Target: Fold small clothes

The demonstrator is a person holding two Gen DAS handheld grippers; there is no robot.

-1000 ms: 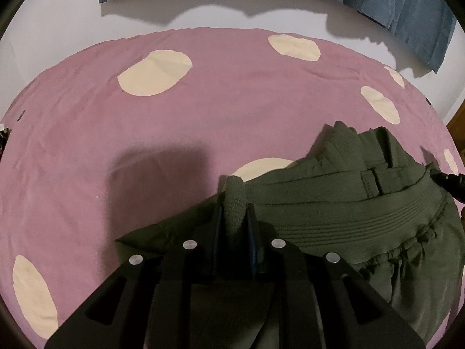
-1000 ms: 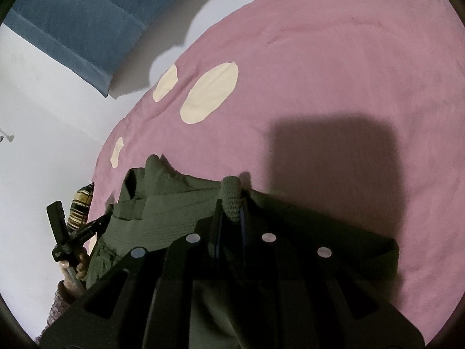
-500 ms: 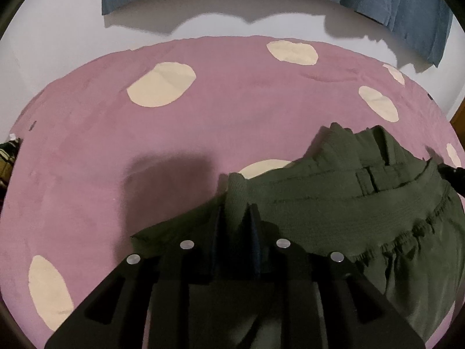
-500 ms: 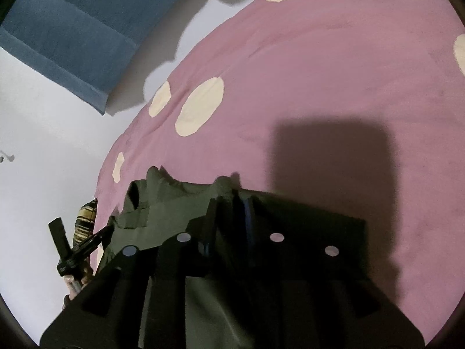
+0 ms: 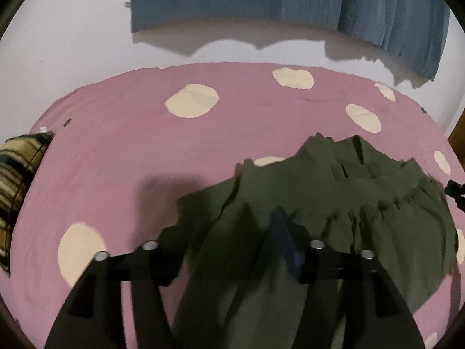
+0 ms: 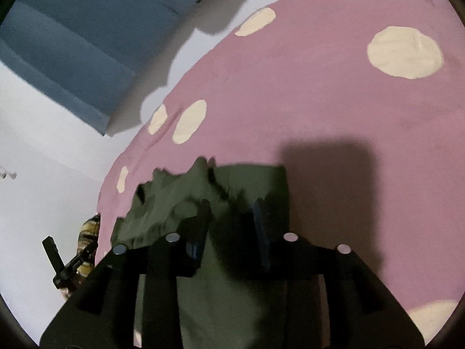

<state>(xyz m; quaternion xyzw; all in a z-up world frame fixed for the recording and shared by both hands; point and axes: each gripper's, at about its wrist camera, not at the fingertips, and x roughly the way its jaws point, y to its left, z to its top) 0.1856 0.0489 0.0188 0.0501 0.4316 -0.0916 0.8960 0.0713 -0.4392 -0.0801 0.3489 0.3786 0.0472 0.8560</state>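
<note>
Left wrist view: left gripper [image 5: 232, 232] jaws spread wide, nothing pinched. Green garment [image 5: 334, 203] lies on pink spotted bedcover [image 5: 116, 160], directly under and ahead of jaws, waistband's long axis running rightward toward the other gripper's tip at frame edge.

Right wrist view: right gripper [image 6: 229, 221] jaws likewise parted, empty. Green garment [image 6: 232, 276] below and between the fingers, bunched waistband extending leftward. Both grippers equally near; judged: fold laid, next grasp pending.
</note>
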